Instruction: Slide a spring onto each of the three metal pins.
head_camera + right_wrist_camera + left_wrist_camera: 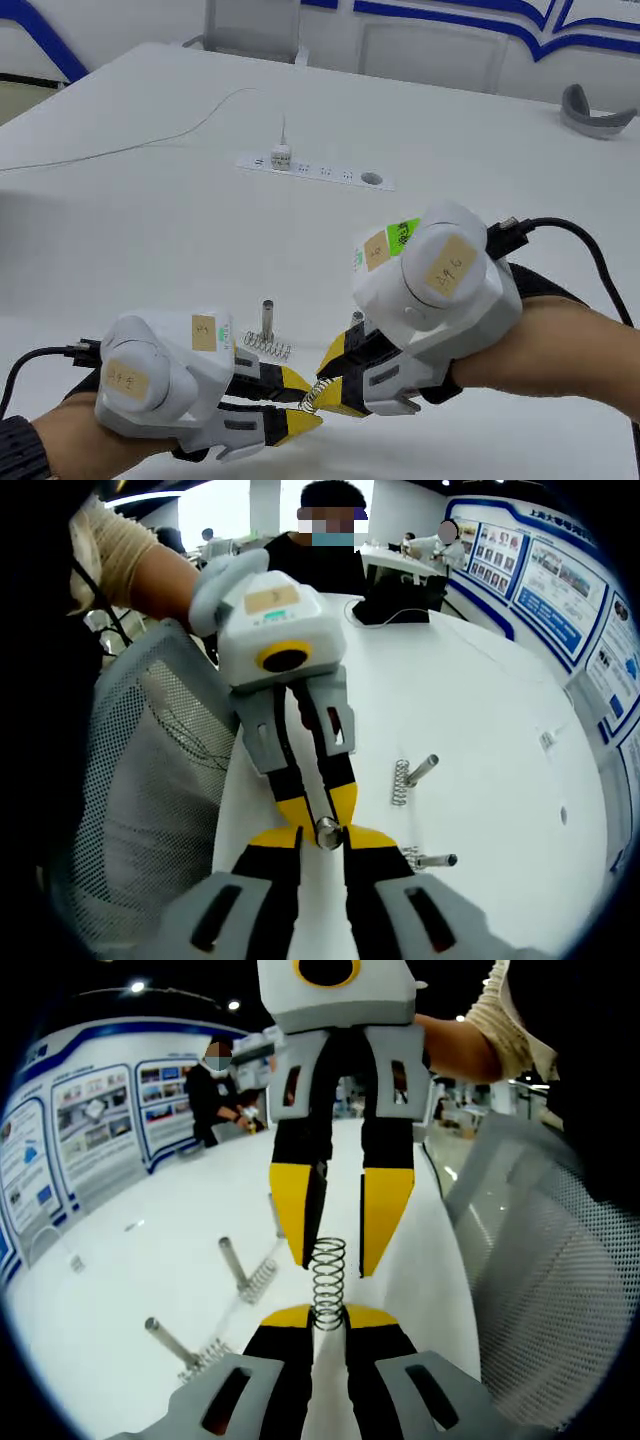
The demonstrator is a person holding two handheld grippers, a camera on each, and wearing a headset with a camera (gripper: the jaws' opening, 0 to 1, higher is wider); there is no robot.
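Note:
A small steel spring hangs in the air between my two grippers. My left gripper is shut on one end of it; in the left gripper view the spring rises from between the yellow tips. My right gripper faces it, open, its yellow fingers standing either side of the spring's far end. One metal pin stands upright behind them with a loose spring lying at its base. A second pin peeks out behind the right gripper. The right gripper view has two pins, each with a spring beside it.
A white power strip with a plugged charger and a thin cable lies farther back on the white table. A grey curved object rests at the back right. A mesh chair stands close behind.

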